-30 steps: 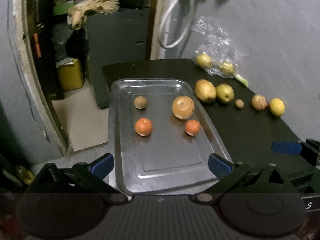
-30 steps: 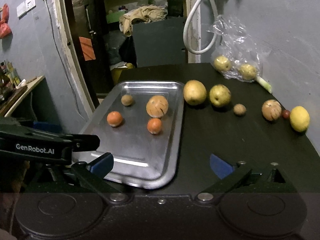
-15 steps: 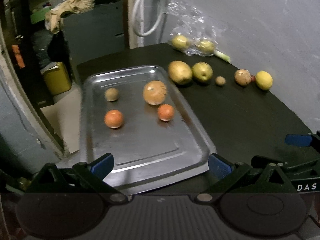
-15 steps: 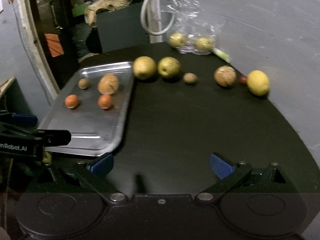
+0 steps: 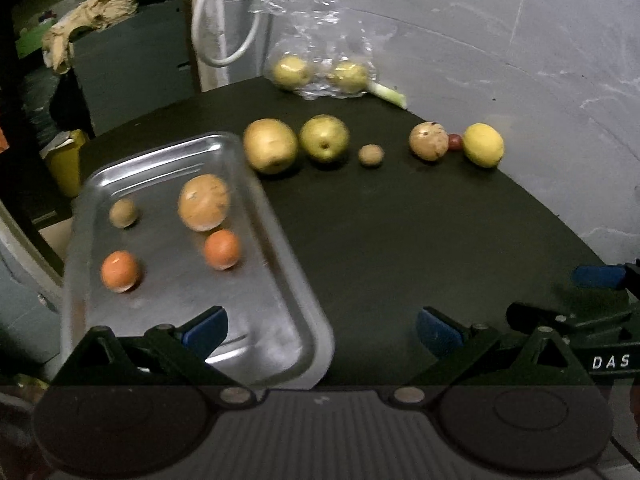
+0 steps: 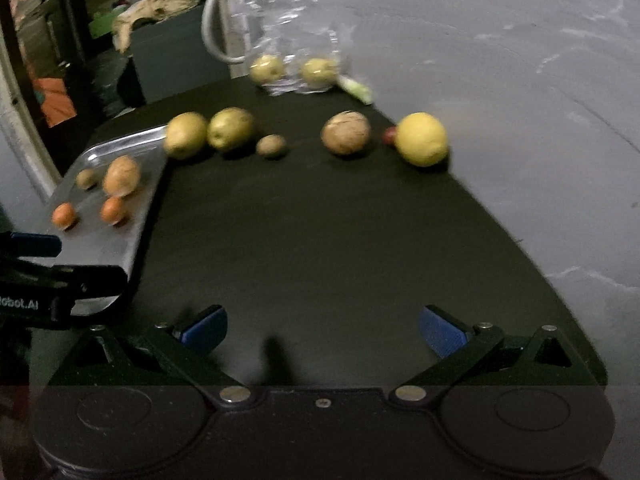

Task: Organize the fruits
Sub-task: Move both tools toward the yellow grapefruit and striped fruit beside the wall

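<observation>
Four fruits already sit on the metal tray [image 5: 292, 304] at the table's left, which looks like the collecting place; the rest lie in a row along the far edge of the black table [image 5: 380, 240], from the big yellow-brown fruit [image 5: 271, 145] just beside the tray to the lemon [image 6: 421, 139] at the right end. Both the left gripper [image 5: 320, 326] and the right gripper [image 6: 323, 326] hang with fingers spread wide and hold nothing; the row lies well ahead of each, the lemon ahead and to the right of the right gripper.
</observation>
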`<state>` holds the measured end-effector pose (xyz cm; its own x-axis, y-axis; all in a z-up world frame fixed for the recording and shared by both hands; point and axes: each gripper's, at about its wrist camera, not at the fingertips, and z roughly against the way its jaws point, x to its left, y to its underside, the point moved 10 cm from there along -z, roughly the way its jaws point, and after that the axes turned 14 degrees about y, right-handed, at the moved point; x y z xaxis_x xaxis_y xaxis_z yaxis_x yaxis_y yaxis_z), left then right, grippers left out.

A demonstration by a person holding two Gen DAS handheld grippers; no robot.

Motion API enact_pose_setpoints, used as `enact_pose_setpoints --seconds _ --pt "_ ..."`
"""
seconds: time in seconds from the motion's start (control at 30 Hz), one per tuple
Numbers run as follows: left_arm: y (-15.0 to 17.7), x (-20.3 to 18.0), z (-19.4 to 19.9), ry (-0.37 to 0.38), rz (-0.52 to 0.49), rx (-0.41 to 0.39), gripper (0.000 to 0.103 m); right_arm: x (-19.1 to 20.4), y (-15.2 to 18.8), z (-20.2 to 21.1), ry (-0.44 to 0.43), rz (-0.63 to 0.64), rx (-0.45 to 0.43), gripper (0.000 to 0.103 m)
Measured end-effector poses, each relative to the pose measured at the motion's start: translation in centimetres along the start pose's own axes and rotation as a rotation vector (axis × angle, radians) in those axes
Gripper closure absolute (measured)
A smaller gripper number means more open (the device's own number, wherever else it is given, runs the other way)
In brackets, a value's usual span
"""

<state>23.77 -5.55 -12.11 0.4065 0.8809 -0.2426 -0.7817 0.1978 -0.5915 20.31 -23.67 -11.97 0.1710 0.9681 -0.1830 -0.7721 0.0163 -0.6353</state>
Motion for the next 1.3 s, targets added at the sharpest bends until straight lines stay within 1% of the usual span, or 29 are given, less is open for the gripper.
enact_pose_setpoints --seconds 0.2,0.3,0.37,0.47,0.7,0.87,0.93,1.0,1.07,1.13,1.3 --pt "-2.0 -1.1 -1.8 -0.004 0.015 -0.007 0.001 -2.7 -1.9 -1.7 0.039 -0.044 -0.045 0.001" --pt "-3.4 -1.5 -2.5 -0.029 0.028 -0.026 0.001 -3.6 -3.0 -2.7 0.052 -0.070 -0.068 0.001" --pt "-4.8 -1.8 -3.0 -0.049 0.034 -0.048 0.001 -4.1 -3.9 -3.6 0.063 -0.095 -0.066 0.001" --pt "-7.3 -2.6 -4.1 -0.059 0.039 -0.083 0.001 -4.6 -5.2 -4.9 0.063 -0.158 -0.067 0.001" --pt "-12.9 -4.4 -7.3 -0.048 0.036 -0.127 0.001 -5.4 -8.2 -7.5 0.083 -0.269 -0.096 0.001" --pt "-15.5 -4.7 -10.3 -0.027 0.116 -0.121 0.001 -6.2 -9.8 -9.1 0.051 -0.358 -0.120 0.001" --pt "-16.1 -4.9 -11.6 -0.004 0.140 -0.111 0.001 -6.5 -10.2 -9.6 0.030 -0.382 -0.128 0.005" --pt "-16.6 -5.0 -12.6 0.018 0.158 -0.103 0.001 -6.5 -10.7 -10.3 -0.014 -0.411 -0.131 0.008" --pt "-17.0 -5.1 -13.5 0.036 0.169 -0.099 0.001 -6.5 -10.9 -10.9 -0.043 -0.443 -0.129 0.009" --pt "-17.4 -5.4 -14.3 0.056 0.167 -0.092 0.001 -6.7 -11.0 -11.5 -0.056 -0.474 -0.122 0.012" --pt "-17.8 -6.4 -16.5 0.112 0.154 -0.047 0.001 -7.0 -11.3 -12.7 -0.057 -0.522 -0.128 0.016"
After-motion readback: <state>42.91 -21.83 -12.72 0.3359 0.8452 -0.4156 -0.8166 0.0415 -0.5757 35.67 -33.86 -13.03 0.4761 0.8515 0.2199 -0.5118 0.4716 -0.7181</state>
